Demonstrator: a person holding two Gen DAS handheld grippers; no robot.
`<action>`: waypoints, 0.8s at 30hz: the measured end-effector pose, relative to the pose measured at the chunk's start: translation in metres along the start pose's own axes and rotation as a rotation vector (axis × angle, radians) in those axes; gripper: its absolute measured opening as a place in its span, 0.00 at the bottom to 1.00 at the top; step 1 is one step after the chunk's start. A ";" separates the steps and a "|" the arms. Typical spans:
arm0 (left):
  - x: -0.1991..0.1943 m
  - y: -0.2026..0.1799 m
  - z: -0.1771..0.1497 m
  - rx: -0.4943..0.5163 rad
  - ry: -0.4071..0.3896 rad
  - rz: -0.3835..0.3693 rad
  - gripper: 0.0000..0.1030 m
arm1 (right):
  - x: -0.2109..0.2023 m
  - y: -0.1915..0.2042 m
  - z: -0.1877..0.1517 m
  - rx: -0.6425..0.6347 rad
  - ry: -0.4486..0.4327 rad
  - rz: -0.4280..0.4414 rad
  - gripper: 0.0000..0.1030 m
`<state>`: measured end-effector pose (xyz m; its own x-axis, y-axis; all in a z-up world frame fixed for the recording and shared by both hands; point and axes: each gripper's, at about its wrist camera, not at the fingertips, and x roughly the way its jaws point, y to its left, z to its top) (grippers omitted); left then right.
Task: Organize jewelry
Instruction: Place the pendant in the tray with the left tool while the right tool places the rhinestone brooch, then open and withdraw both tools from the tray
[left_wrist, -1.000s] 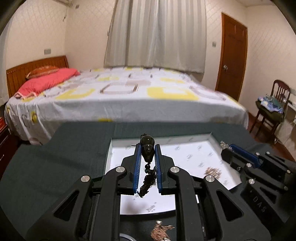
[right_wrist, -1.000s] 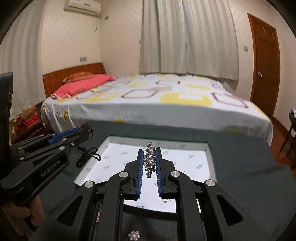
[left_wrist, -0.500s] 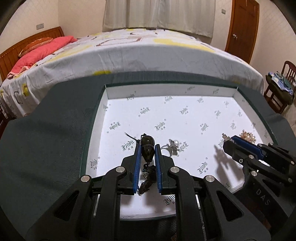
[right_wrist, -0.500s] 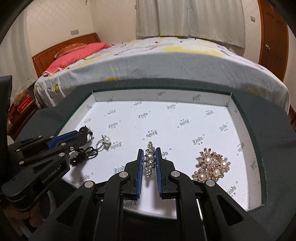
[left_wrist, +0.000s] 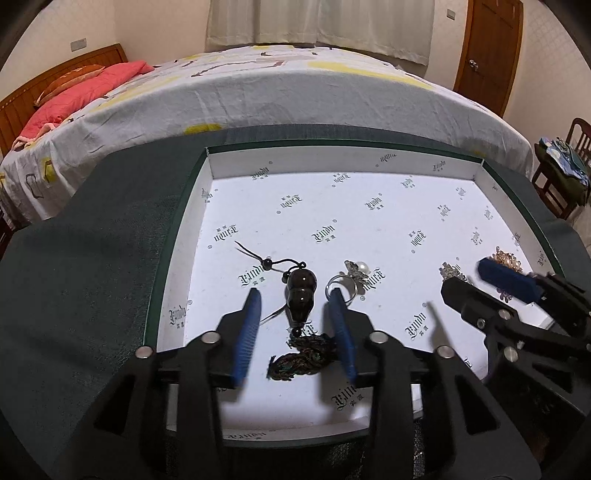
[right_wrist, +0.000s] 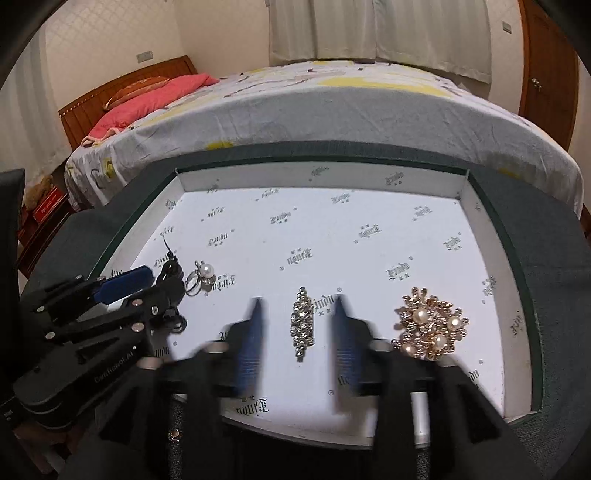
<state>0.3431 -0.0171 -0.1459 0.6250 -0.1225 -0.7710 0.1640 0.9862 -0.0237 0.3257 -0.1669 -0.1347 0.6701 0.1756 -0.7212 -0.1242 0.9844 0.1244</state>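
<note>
- White printed paper lines the tray, which sits on a dark green tabletop; four pieces of jewelry lie inside it, in a rough row near the front edge
- Left gripper stands wide; the gourd pendant lies loose on the paper between its fingers, its tassel trailing toward the camera
- Right gripper is also wide; the crystal clip lies free between its fingers, touching neither
- Risk, as I judge it: the left gripper's right finger sits just beside the pearl ring; a sideways pull-out could nudge the ring, or a finger could snag the pendant cord or tassel and drag the pendant askew
- Likewise the gold brooch lies just beside the right gripper's right finger; a careless retreat could shove it
- Left view alone shows the tassel and the full cord; it catches only a sliver of the brooch behind the right gripper
- Right view alone shows brooch and clip whole; there the left gripper hides most of the pendant
</note>
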 end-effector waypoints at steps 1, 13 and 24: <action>-0.001 0.001 0.000 -0.002 -0.001 -0.003 0.43 | -0.001 0.000 0.000 -0.001 -0.004 -0.001 0.50; -0.048 0.002 -0.006 -0.017 -0.086 0.007 0.72 | -0.051 -0.012 -0.005 0.029 -0.079 0.006 0.51; -0.100 0.004 -0.035 -0.041 -0.127 0.020 0.79 | -0.112 -0.038 -0.042 0.083 -0.129 -0.063 0.71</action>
<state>0.2543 0.0031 -0.0910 0.7198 -0.1133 -0.6849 0.1211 0.9920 -0.0368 0.2251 -0.2245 -0.0874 0.7636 0.1080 -0.6366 -0.0217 0.9897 0.1418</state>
